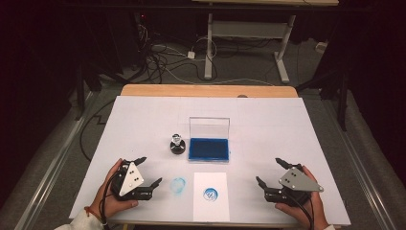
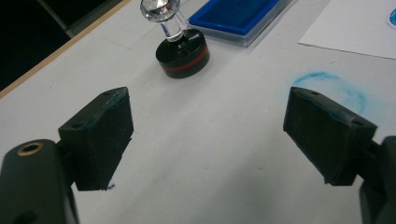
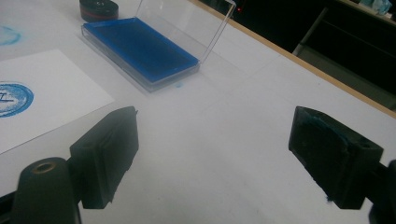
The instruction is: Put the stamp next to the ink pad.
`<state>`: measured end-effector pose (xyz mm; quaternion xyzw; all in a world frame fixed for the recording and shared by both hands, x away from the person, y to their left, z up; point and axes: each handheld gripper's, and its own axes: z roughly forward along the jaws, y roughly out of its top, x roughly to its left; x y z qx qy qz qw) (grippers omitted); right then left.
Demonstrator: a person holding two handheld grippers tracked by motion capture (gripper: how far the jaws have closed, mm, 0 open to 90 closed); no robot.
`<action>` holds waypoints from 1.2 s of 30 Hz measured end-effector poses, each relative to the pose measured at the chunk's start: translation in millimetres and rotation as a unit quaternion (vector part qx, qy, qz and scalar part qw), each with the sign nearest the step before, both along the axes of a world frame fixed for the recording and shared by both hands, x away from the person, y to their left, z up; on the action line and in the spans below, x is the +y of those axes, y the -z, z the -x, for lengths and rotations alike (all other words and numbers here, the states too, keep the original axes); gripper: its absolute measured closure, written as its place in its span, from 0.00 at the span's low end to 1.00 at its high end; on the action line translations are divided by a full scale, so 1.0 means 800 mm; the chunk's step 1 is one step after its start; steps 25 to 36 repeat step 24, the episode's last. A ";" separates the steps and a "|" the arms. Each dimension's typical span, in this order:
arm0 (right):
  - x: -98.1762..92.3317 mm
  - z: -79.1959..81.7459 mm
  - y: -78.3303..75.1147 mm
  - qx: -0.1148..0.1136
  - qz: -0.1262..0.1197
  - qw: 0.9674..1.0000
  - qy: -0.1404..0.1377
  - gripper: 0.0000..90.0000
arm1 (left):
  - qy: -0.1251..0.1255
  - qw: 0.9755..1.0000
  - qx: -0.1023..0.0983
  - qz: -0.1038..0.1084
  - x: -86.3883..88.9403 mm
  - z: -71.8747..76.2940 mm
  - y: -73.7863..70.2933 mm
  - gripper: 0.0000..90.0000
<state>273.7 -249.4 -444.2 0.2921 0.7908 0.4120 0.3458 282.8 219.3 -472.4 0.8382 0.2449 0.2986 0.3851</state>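
A round black stamp (image 1: 177, 144) with a clear knob handle stands upright left of the blue ink pad (image 1: 209, 148), whose clear lid is raised. In front lies a white paper sheet (image 1: 211, 196) bearing a blue round stamp print (image 1: 210, 194). A blue smudge (image 1: 178, 186) marks the table left of the sheet. My left gripper (image 1: 150, 170) rests open at the near left, its jaws wide with nothing between; the stamp (image 2: 182, 53) stands ahead of it. My right gripper (image 1: 269, 171) rests open at the near right, empty, with the ink pad (image 3: 140, 51) and sheet (image 3: 42, 98) ahead.
The white table surface (image 1: 268, 124) has a wooden far edge (image 1: 206, 90). Beyond it are a dark floor with cables (image 1: 158, 57) and a white desk frame (image 1: 249, 33). A person's hands hold both grippers at the near edge.
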 end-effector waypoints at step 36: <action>0.002 -0.001 0.000 0.002 0.000 1.000 -0.001 0.19 | -0.006 1.000 -0.013 0.021 0.001 -0.001 -0.009 0.18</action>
